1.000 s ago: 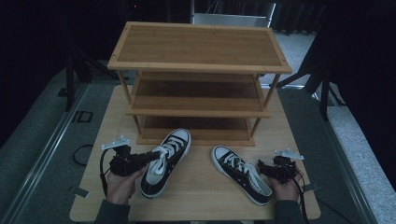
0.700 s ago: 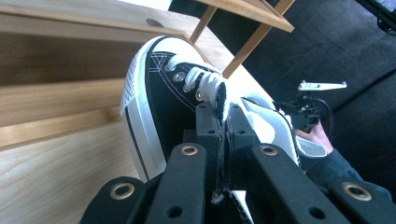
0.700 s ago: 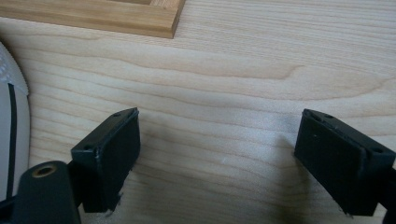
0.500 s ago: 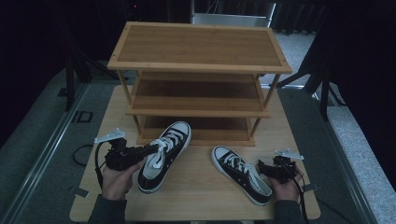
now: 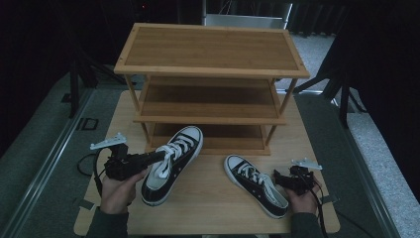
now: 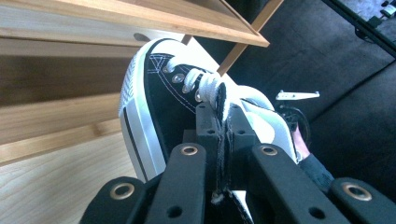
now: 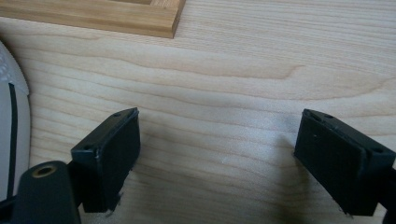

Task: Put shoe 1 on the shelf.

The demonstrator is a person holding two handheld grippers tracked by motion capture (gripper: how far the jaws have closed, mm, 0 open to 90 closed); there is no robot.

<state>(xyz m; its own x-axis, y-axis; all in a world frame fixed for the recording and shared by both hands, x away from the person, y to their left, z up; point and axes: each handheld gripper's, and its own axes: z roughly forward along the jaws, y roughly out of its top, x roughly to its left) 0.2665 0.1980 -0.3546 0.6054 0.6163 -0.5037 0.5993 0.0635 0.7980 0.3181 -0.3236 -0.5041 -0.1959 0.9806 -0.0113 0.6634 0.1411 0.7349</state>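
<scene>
A black-and-white canvas sneaker (image 5: 174, 157) hangs tilted above the table, its toe pointing at the lowest shelf of the wooden shoe rack (image 5: 210, 49). My left gripper (image 5: 159, 154) is shut on its upper edge beside the laces. In the left gripper view the jaws (image 6: 223, 116) pinch the black fabric of the sneaker (image 6: 154, 93). The matching second sneaker (image 5: 255, 184) lies flat on the table at the right. My right gripper (image 5: 278, 178) rests just right of its heel, and its open jaws (image 7: 219, 154) hold nothing over bare wood.
The three-tier rack stands at the back of the light wooden table (image 5: 213, 208), and its base board (image 7: 116, 16) lies just ahead of the right gripper. The second sneaker's white sole (image 7: 11, 116) sits left of the right jaws. Dark floor surrounds the table.
The left hand has risen, carrying its sneaker up and a little toward the rack. The right hand and the second sneaker have stayed put.
</scene>
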